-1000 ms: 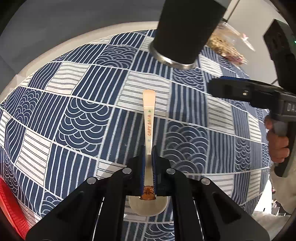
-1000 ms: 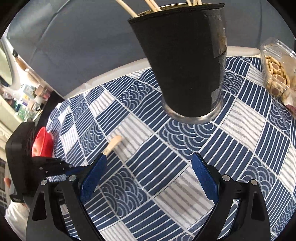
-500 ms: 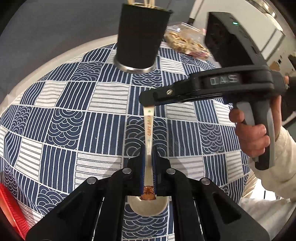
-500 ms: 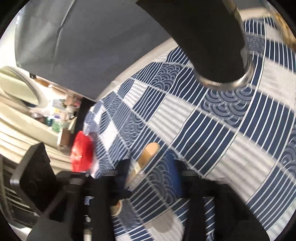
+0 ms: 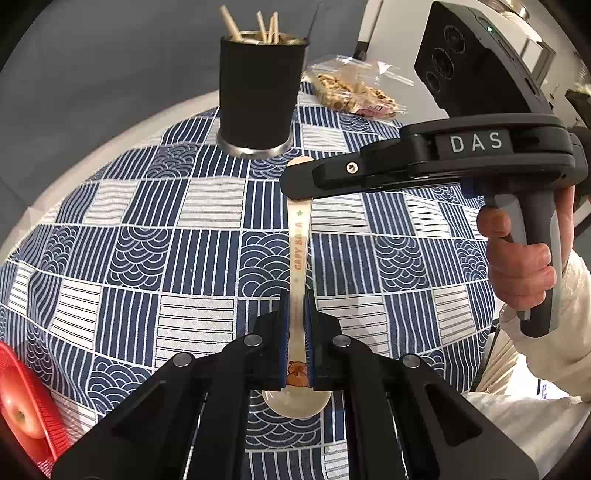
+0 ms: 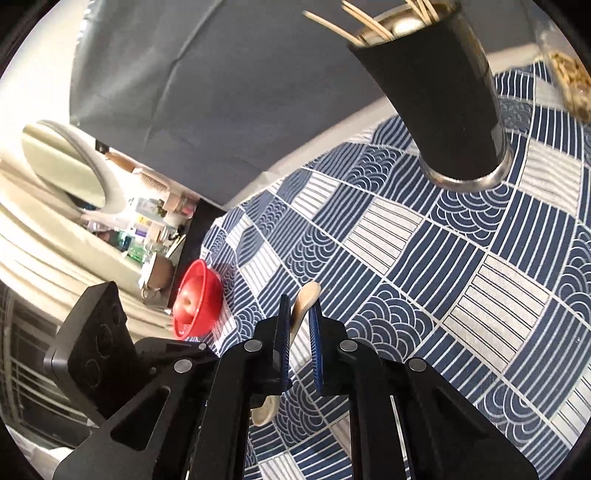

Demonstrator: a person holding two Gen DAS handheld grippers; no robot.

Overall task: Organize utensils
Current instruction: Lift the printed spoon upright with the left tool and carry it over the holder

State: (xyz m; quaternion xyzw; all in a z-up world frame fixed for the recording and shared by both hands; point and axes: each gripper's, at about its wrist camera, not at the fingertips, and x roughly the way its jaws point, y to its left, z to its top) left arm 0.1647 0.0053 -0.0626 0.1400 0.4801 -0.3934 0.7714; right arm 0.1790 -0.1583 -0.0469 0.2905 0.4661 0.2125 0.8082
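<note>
A cream spoon printed "CAPY BARA" hangs above the blue patterned tablecloth. My left gripper is shut on the spoon's neck, just above the bowl. My right gripper reaches in from the right, and its jaws are closing on the far end of the handle. In the right wrist view, the handle tip sticks up between the blue pads of my right gripper, and the pads press on it. The black utensil cup holding wooden sticks stands upright at the back of the table.
A red basket with an apple sits at the table's left edge. A clear snack bag lies behind and to the right of the cup. A person's hand grips the right gripper's handle. A grey wall stands behind the table.
My right gripper swung in from the right and went from wide open to closed on the spoon handle's end. My left gripper rose with the spoon, away from the cup.
</note>
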